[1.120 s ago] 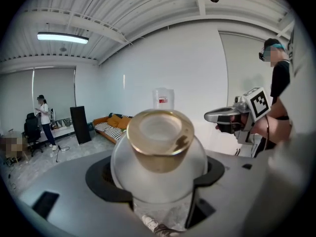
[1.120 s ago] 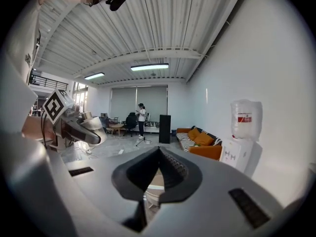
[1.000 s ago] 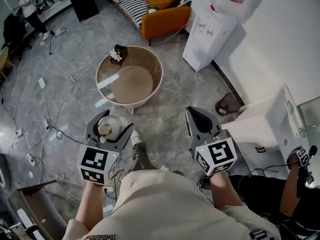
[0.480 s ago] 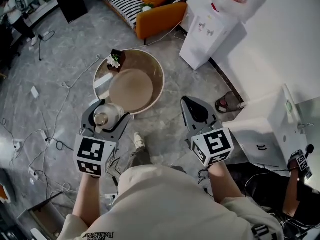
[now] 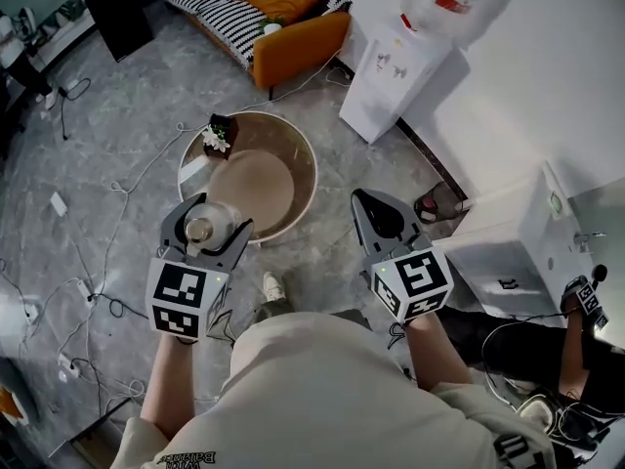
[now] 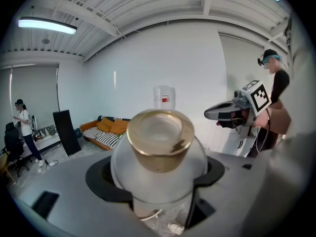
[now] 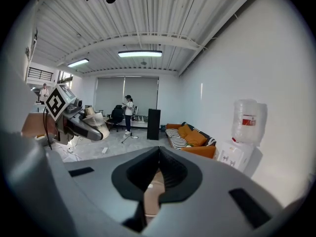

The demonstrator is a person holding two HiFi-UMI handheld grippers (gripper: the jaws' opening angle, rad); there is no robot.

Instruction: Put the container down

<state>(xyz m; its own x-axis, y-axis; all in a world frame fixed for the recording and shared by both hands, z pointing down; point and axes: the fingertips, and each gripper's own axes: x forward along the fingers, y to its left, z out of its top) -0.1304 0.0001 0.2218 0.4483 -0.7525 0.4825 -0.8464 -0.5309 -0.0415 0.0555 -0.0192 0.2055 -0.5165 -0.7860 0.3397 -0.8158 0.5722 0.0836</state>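
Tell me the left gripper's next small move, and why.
Probably carry the left gripper forward over the round table, then lower: it grips the gold-lidded container, which its own view shows above the floor, short of the tabletop.

Container [image 5: 202, 231] in left hand-held gripper [image 5: 209, 221], perhaps over round table's [image 5: 311, 164] near edge

Looking down, I see a round table [image 5: 256, 179] with a tan top on a grey marbled floor [image 5: 117, 106], a small potted plant [image 5: 217, 136] at its far left edge. Beyond it I make out an orange sofa [image 5: 303, 39] with striped cushions, and to its right a white water dispenser [image 5: 395, 66] against the wall.
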